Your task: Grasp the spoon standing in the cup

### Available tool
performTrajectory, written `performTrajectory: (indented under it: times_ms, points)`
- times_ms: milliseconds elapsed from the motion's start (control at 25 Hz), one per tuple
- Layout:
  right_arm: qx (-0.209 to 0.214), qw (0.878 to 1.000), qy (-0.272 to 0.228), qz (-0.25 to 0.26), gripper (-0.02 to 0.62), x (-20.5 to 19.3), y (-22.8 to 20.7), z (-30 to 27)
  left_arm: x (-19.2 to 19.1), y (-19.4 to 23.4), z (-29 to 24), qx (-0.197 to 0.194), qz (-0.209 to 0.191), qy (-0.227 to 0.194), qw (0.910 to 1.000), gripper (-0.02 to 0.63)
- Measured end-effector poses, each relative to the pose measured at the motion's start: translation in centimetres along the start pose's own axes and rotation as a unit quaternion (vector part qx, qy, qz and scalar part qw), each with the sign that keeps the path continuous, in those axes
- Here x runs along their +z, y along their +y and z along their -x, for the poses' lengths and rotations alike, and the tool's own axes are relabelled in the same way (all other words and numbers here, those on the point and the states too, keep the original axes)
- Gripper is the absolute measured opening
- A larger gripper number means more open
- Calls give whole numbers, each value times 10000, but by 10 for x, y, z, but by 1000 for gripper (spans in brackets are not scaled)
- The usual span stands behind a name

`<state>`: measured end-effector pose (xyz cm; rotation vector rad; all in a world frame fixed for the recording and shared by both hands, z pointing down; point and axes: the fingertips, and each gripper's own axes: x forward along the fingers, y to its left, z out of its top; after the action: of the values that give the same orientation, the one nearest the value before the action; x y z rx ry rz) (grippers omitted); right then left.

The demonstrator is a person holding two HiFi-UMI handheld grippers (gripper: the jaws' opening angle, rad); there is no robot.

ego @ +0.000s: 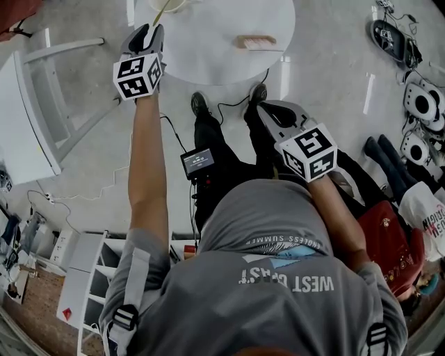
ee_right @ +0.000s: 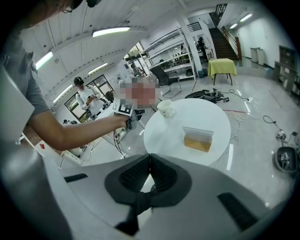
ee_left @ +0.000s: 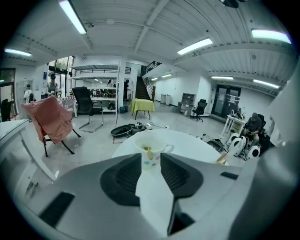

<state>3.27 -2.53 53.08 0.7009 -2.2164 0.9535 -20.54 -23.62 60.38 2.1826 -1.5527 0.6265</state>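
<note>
Head view: the left gripper hovers at the rim of the round white surface, near the thin pale spoon that slants from the cup.

Left gripper view: its ribbed dark jaws stand apart, the glossy cup beyond the gap.

Right gripper view: the right gripper has its jaws pressed together, empty.

Round white table, amber stand on it, pink-draped chair
</note>
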Motion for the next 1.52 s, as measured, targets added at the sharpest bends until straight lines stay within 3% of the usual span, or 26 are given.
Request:
performTrajectory:
  times_ms: [400, 600, 680, 1280, 1520]
  points:
    - [-13, 10000, 38, 9, 3, -10, 7, 0, 5, -4, -4, -91, -49, -89, 9999, 121]
    - [-26, 10000, 74, 16, 3, -15, 8, -2, 8, -7, -8, -193, -82, -121, 9997, 38]
    - [-21, 10000, 71, 22, 2, -15, 10, -3, 7, -7, -8, -191, -91, -102, 9997, 37]
    - [-2, 10000, 47, 10, 3, -8, 7, -6, 29, 17, -1, 275, -29, -412, 9988, 26]
    - [-3, 9999, 90, -51, 3, -9, 2, -8, 38, 29, 1, 476, 171, -615, 9968, 26]
